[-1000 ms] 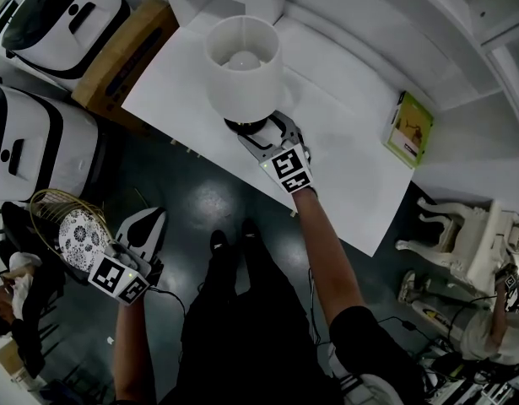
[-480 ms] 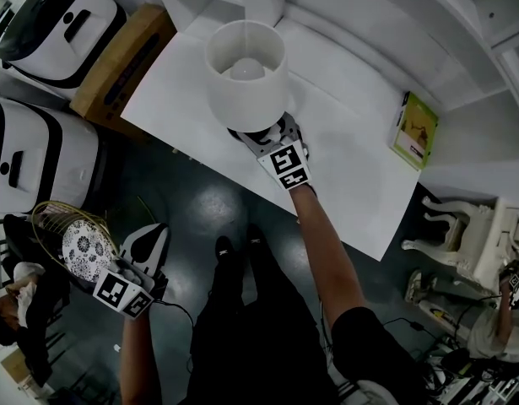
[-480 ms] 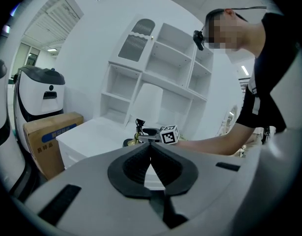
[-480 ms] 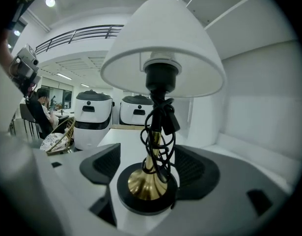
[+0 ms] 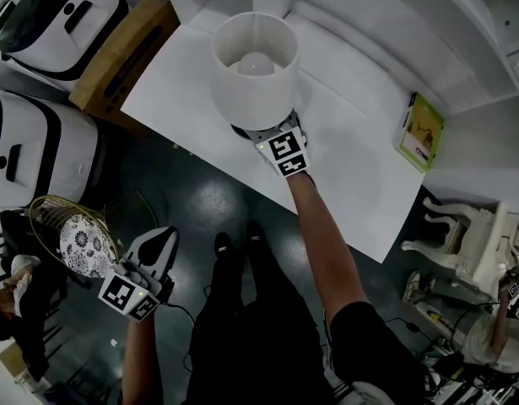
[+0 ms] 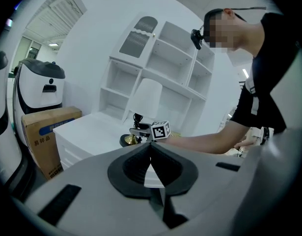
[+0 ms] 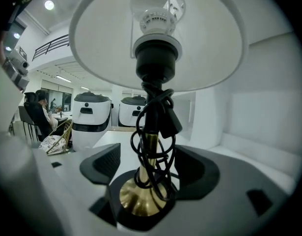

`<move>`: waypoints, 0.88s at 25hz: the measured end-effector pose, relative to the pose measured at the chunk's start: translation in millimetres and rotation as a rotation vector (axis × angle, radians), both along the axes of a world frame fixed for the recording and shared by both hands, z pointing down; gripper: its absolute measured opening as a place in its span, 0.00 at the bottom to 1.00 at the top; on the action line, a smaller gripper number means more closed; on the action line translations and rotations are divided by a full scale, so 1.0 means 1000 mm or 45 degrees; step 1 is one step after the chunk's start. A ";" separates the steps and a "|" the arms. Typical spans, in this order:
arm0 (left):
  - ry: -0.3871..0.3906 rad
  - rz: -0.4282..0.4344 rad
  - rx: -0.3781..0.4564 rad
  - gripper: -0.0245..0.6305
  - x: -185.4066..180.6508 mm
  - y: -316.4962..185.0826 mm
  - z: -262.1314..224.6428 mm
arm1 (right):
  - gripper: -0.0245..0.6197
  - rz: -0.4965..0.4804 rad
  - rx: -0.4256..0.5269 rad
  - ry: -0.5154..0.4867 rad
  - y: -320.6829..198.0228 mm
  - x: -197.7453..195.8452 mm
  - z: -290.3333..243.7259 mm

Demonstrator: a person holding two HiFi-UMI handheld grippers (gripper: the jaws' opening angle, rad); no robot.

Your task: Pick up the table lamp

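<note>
The table lamp [image 5: 255, 66], with a white drum shade and a bulb, stands at the near edge of the white table [image 5: 352, 159]. My right gripper [image 5: 272, 137] reaches under the shade. In the right gripper view the brass stem [image 7: 150, 149], wrapped in black cord [image 7: 158, 127], rises between the jaws, and the black base disc [image 7: 141, 200] sits wedged in their throat. The right gripper [image 7: 148, 166] is shut on the base. My left gripper [image 5: 160, 241] hangs low over the dark floor, its jaws [image 6: 151, 154] shut with nothing in them. The left gripper view also shows the lamp [image 6: 147, 100].
A green book [image 5: 424, 131] lies at the table's far right. A cardboard box [image 5: 128, 53] and two white machines [image 5: 56, 15] [image 5: 31, 154] stand to the left. A gold wire chair with a patterned cushion [image 5: 78, 243] is near my left gripper. White shelving [image 6: 160, 58] backs the table.
The lamp shade looks larger and has shifted slightly right, and it now covers more of my right gripper. My left gripper has drifted a little right and down.
</note>
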State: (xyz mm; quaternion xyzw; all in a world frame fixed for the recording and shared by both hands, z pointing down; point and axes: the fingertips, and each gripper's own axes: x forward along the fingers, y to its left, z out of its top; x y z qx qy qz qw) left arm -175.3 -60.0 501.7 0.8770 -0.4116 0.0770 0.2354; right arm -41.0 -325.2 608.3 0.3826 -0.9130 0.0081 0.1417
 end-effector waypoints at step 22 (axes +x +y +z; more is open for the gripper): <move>0.001 -0.043 -0.029 0.05 -0.006 0.002 0.005 | 0.26 0.049 -0.028 -0.075 -0.025 -0.003 0.010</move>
